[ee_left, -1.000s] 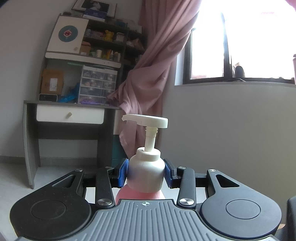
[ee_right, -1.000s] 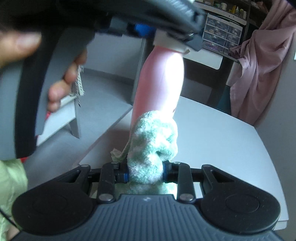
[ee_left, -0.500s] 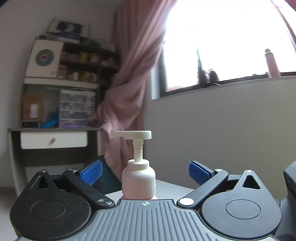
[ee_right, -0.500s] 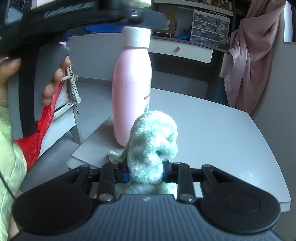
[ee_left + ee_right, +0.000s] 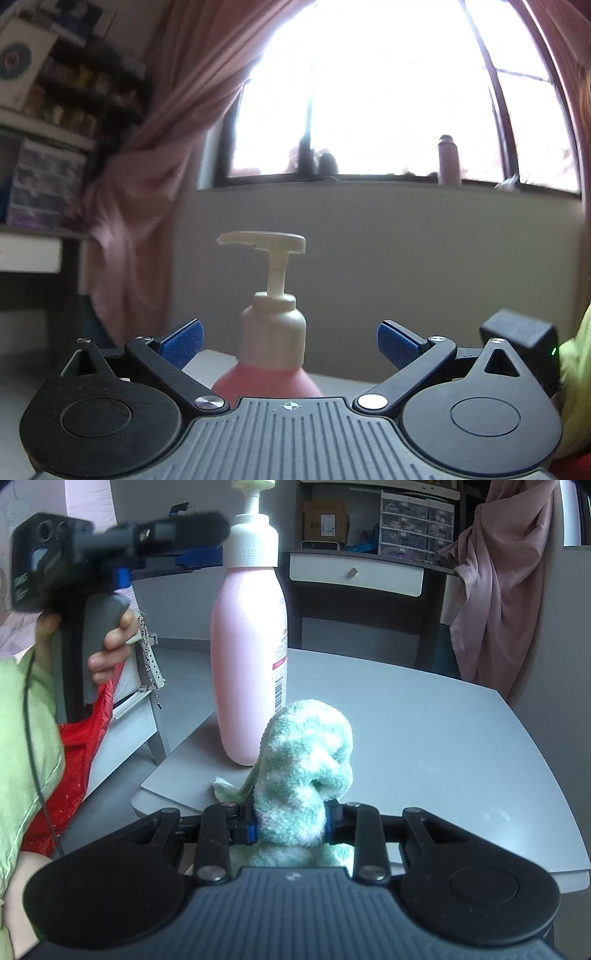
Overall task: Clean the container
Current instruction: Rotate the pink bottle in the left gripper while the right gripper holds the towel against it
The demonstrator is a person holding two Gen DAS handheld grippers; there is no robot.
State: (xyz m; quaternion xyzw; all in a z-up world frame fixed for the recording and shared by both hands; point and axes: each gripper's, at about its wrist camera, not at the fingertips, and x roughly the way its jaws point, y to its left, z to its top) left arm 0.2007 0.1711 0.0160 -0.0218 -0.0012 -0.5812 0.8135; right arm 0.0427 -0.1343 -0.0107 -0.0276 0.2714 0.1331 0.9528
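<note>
A pink pump bottle [image 5: 249, 657] with a white cap and pump head stands upright near the left edge of the grey table [image 5: 424, 731]. It also shows in the left wrist view [image 5: 271, 332]. My left gripper [image 5: 290, 341] is open, its blue pads [image 5: 183, 341] wide apart on either side of the bottle's neck, not touching it. In the right wrist view the left gripper [image 5: 184, 559] sits left of the bottle's cap. My right gripper [image 5: 291, 825] is shut on a green-white fluffy cloth [image 5: 306, 768], just in front of the bottle's base.
A desk with a white drawer [image 5: 354, 574] and shelves of storage boxes [image 5: 415, 522] stands behind the table. A pink curtain [image 5: 506, 590] hangs at the right. A window sill with a small bottle [image 5: 448, 160] lies ahead. The table's left edge is close to the bottle.
My left gripper let go of the bottle's neck, opened wide and drew back to the left. The bottle now stands on the table. My right gripper still holds the cloth.
</note>
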